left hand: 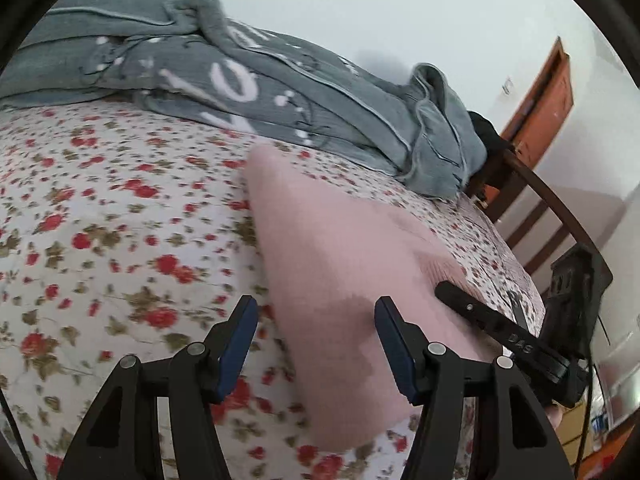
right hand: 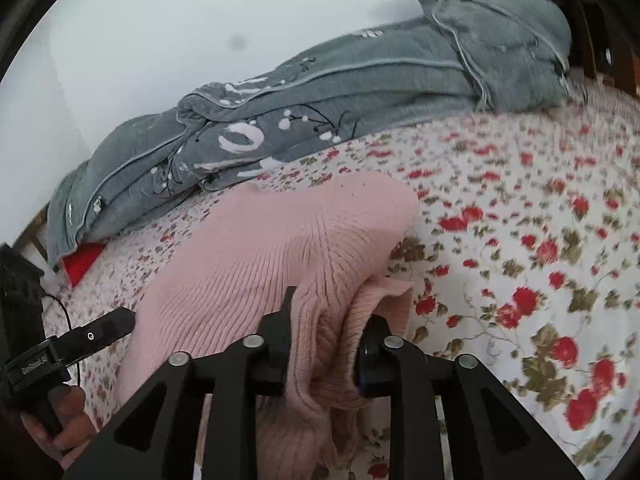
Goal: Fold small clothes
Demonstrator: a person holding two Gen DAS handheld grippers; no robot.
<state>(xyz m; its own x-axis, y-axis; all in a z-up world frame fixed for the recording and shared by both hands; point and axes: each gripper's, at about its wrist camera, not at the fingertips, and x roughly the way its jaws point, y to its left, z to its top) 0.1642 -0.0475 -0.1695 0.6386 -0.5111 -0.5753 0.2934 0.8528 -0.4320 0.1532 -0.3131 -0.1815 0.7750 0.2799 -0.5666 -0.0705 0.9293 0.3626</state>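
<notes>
A: Sweater (right hand: 256, 264) — one is seen, pink, in a ribbed knit, laid on the bed (right hand: 520, 208) with a rounded fold at its far end.

B: What is it laid on?

A: A quilted bedspread printed with small red flowers and olive leaves. One grey quilt (right hand: 328, 108) with pale piping and white markings is bunched along the far edge, against a plain white wall (right hand: 160, 40).

B: How many grippers are counted?

A: Two, both black, each with two fingers. The right gripper (right hand: 326, 340) is seen closed on a bunched edge of the sweater; knit is gathered and pinched between its fingers. The left gripper (left hand: 316, 340), with blue pads (left hand: 394, 344), is held with its fingers apart, roughly half spread, over the near part of the sweater; nothing is pinched, and whether the cloth is touched cannot be told.

B: Anything else?

A: A dark wooden bed frame (left hand: 532, 196) and an orange-brown door (left hand: 548, 100) are seen beyond.
</notes>
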